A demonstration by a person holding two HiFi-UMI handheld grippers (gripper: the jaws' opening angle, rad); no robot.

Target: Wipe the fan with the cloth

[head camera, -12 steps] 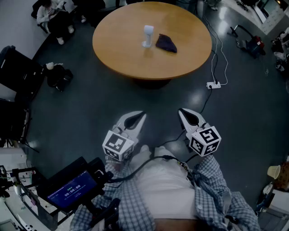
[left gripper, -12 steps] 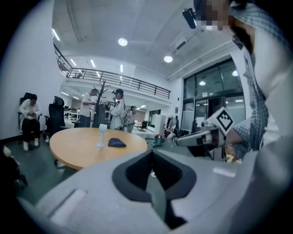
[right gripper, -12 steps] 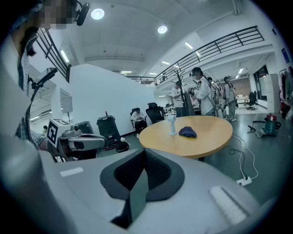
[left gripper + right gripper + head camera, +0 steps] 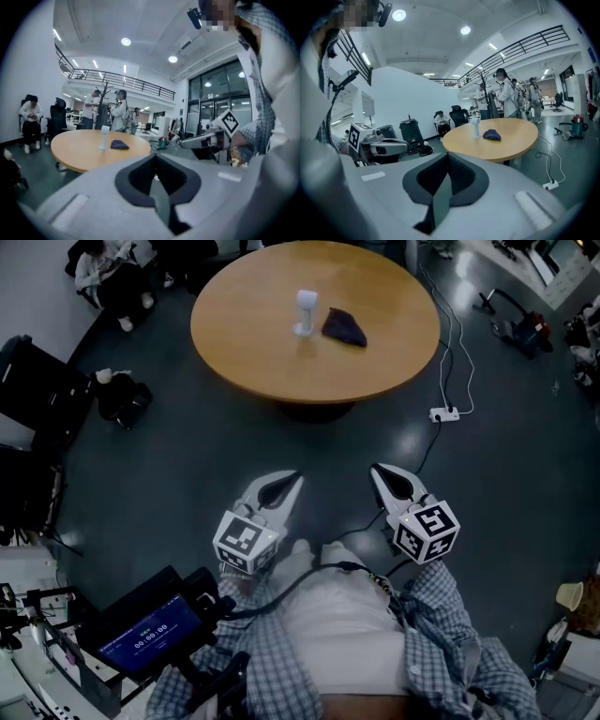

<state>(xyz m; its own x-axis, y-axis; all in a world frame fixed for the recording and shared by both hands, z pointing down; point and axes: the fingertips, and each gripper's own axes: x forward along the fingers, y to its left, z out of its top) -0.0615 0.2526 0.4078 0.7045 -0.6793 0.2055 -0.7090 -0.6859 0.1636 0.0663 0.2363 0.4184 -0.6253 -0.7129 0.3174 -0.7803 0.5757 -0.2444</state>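
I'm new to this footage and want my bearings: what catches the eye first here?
In the head view, a round wooden table stands at the top, bearing a small white fan upright with a dark blue cloth crumpled just to its right. Nearer the person, the left hand-held gripper and the right hand-held gripper hang side by side over the dark floor, both shut and empty, well short of the table.
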